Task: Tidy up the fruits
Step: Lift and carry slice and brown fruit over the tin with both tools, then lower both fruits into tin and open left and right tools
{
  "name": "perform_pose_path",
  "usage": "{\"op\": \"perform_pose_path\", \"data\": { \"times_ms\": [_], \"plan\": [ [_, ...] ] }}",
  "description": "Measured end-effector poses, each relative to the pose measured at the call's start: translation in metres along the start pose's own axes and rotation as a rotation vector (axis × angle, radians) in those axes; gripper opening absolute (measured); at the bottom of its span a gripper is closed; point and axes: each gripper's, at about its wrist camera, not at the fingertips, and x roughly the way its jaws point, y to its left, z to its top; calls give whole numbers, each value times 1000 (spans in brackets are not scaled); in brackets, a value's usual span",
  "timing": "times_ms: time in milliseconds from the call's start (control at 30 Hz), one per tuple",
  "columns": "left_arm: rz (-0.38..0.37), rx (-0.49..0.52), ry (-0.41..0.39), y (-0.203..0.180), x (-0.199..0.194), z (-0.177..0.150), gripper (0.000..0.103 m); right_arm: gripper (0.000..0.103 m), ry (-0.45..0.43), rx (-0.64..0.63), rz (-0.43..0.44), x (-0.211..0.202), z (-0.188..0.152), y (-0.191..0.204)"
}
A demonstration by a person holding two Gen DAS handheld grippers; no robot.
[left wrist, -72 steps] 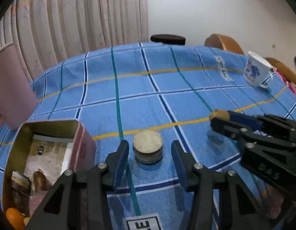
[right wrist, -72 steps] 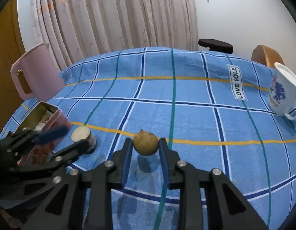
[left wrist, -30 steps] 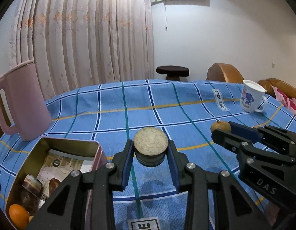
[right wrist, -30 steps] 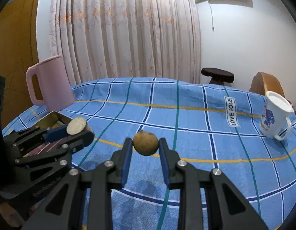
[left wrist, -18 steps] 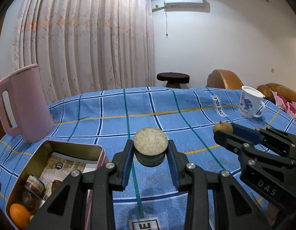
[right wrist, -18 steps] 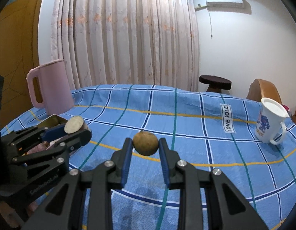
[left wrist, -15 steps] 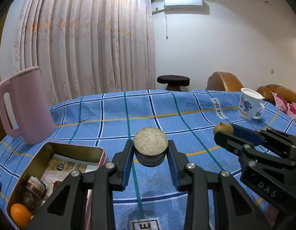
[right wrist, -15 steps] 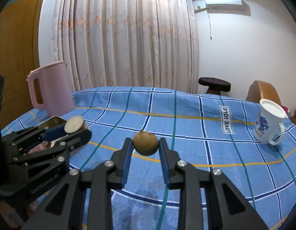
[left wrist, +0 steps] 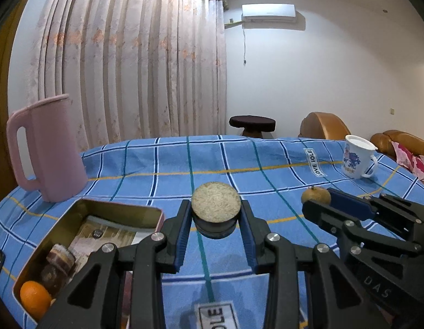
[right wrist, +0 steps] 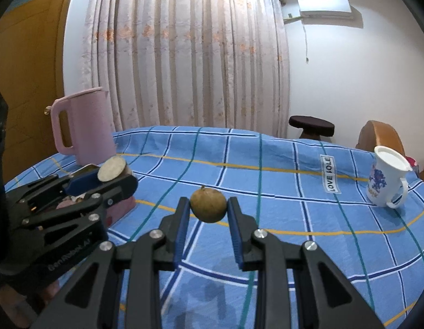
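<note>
My left gripper (left wrist: 215,215) is shut on a round flat-topped tan piece of fruit (left wrist: 216,205) and holds it above the blue checked tablecloth. It also shows in the right wrist view (right wrist: 113,167). My right gripper (right wrist: 208,209) is shut on a small round brown fruit (right wrist: 208,205) and holds it in the air; the fruit also shows in the left wrist view (left wrist: 315,196). An open gold tin box (left wrist: 121,210) lies at the lower left, with an orange (left wrist: 34,298) and wrapped items inside.
A pink jug (left wrist: 48,148) stands behind the tin at the left. A white mug with blue print (left wrist: 357,160) stands at the far right. A dark stool (left wrist: 251,123) and brown chairs (left wrist: 324,126) are beyond the table. Curtains hang behind.
Both grippers have risen with their fruits, so the table looks lower and more of the room shows. The left gripper closed on the flat-topped fruit 2.4 s ago.
</note>
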Motion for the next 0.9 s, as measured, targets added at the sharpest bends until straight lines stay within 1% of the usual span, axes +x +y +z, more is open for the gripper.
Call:
{"op": "perform_pose_path", "data": {
  "times_ms": [167, 300, 367, 467, 600, 667, 900],
  "plan": [
    [32, -10, 11, 21, -24, -6, 36, 31, 16, -9, 56, -1, 3, 18],
    [83, -51, 16, 54, -43, -3, 36, 31, -3, -24, 128, -4, 19, 44],
    [120, -60, 30, 71, -49, 0, 36, 31, -10, -37, 170, -4, 27, 60],
    [180, -75, 73, 97, -52, 0, 36, 31, -2, -59, 228, 1, 34, 85],
    [230, -106, 112, 126, -55, -8, 36, 31, 19, -103, 286, 10, 37, 119],
    [246, -114, 127, 135, -54, -12, 36, 31, 39, -120, 322, 18, 35, 137],
    [228, -157, 174, 155, -48, -27, 36, 31, 95, -176, 355, 38, 26, 170]
  ]
}}
